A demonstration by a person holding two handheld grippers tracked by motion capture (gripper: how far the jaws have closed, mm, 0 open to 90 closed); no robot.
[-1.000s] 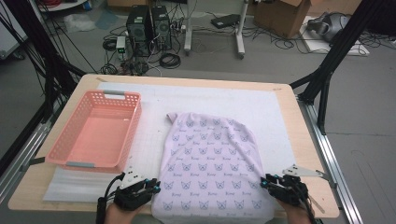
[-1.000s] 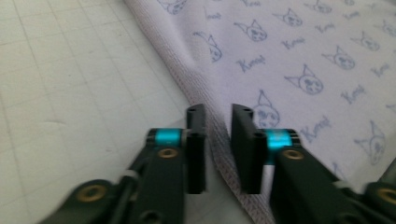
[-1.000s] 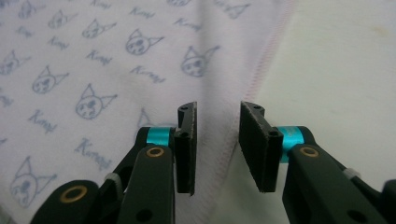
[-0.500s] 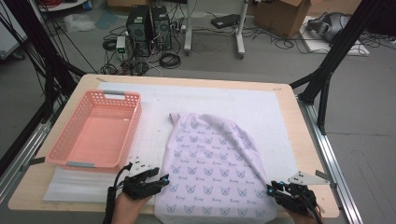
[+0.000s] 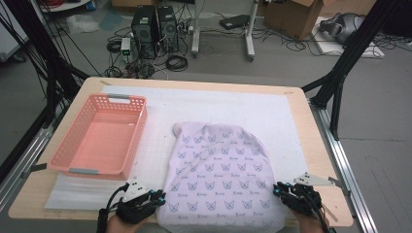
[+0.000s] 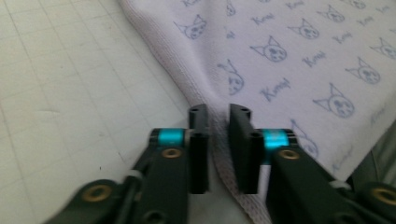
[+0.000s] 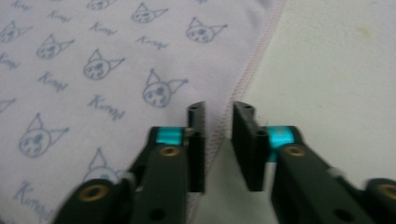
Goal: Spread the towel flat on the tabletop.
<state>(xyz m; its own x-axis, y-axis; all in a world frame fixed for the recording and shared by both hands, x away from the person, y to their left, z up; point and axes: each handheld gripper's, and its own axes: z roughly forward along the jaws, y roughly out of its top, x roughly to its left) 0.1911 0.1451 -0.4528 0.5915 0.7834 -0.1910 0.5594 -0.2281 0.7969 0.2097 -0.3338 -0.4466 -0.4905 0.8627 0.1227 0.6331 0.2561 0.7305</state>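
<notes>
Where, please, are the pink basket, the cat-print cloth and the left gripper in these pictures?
pink basket [image 5: 130, 141]: high view, its right wall.
cat-print cloth [image 5: 221, 170]: high view, its middle.
left gripper [image 6: 218, 116]: left gripper view, between the fingertips, over the cloth's hem.

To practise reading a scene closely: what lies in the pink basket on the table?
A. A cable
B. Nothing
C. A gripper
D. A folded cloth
B: in the high view the basket shows only its bare pink floor, while the cat-print cloth lies flat on the mat beside it, apart from it.
</notes>
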